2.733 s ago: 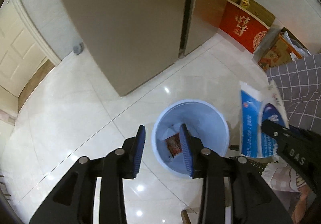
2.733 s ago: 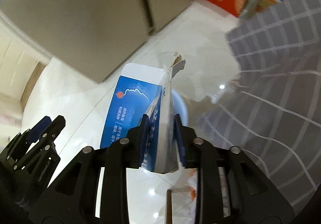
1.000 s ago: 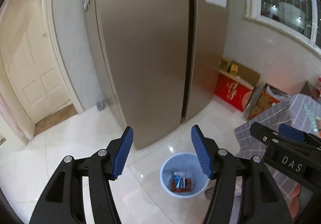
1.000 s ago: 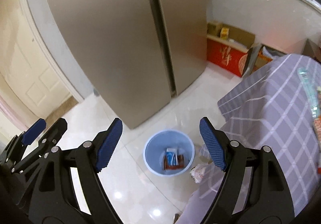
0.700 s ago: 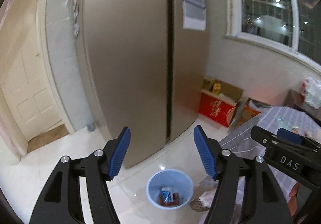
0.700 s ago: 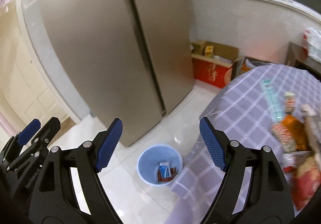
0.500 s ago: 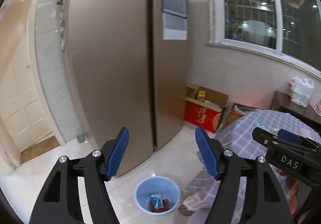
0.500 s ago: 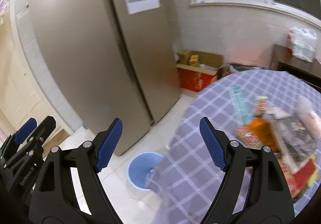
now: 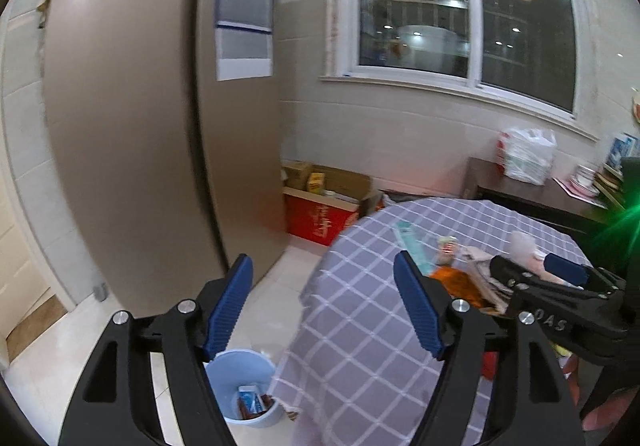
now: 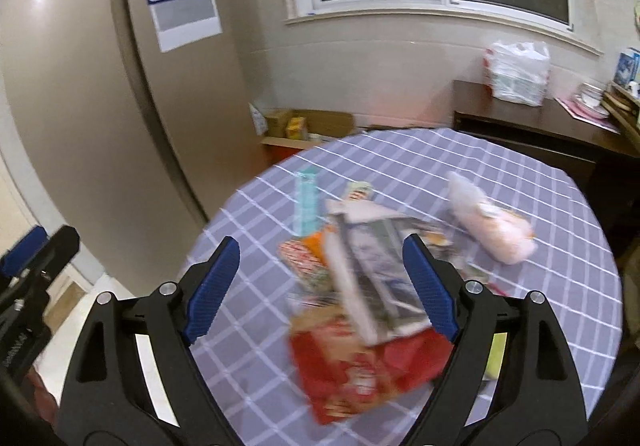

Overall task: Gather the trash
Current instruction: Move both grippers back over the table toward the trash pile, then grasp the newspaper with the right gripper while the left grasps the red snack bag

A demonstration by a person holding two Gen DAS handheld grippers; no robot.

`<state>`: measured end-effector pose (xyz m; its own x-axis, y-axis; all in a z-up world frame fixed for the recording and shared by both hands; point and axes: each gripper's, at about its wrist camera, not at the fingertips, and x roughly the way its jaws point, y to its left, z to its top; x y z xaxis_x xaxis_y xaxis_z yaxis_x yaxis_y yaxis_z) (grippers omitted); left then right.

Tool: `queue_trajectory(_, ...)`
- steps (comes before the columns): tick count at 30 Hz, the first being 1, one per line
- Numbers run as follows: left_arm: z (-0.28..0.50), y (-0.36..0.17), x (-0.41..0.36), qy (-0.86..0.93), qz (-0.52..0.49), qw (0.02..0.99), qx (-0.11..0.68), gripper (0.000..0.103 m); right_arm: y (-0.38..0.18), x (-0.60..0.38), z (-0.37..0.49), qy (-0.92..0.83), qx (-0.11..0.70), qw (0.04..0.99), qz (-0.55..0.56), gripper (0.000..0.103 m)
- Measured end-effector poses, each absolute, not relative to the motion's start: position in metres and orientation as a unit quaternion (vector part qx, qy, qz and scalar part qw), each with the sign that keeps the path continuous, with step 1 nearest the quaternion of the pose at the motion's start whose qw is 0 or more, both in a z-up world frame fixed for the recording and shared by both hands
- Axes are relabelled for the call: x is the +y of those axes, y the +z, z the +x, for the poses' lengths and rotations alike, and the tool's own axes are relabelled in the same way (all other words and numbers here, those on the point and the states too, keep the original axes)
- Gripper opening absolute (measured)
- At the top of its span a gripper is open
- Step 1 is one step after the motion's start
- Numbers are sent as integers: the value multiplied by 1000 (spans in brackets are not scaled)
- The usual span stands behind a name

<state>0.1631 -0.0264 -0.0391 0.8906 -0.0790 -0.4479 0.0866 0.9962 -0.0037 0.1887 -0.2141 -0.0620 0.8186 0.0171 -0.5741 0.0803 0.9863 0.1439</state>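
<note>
My left gripper hangs in the air over the table's edge, its jaws opening with nothing between them. Below it on the floor stands the light blue bin, holding a blue-and-white carton and a red wrapper. My right gripper hovers above the round table with its grey check cloth, jaws also opening and empty. Beneath it lie a red packet, a grey-and-white bag, a pink bag, a teal box and an orange wrapper, all blurred.
A tall beige fridge stands left of the bin. Cardboard boxes, one red, sit against the wall under the window. A dark sideboard with a white plastic bag is behind the table.
The blue carton left the right gripper and lies in the bin. Both views swung up and right from the bin to the table. Both pairs of jaws stand wider.
</note>
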Motion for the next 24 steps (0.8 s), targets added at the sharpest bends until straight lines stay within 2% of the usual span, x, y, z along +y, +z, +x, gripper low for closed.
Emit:
queue_trajectory(7, 162, -56, -60, -82, 16, 964, 252, 74, -82, -236, 189, -35, 333, 941, 43, 89)
queue_trajectory(12, 168, -69, -74, -97, 22, 958, 271, 75, -99, -241, 194, -39, 362, 931, 20, 89)
queue_trajectory(24, 200, -110, -70, -98, 7, 935, 340, 76, -108, -225, 215, -45, 386, 921, -34, 93)
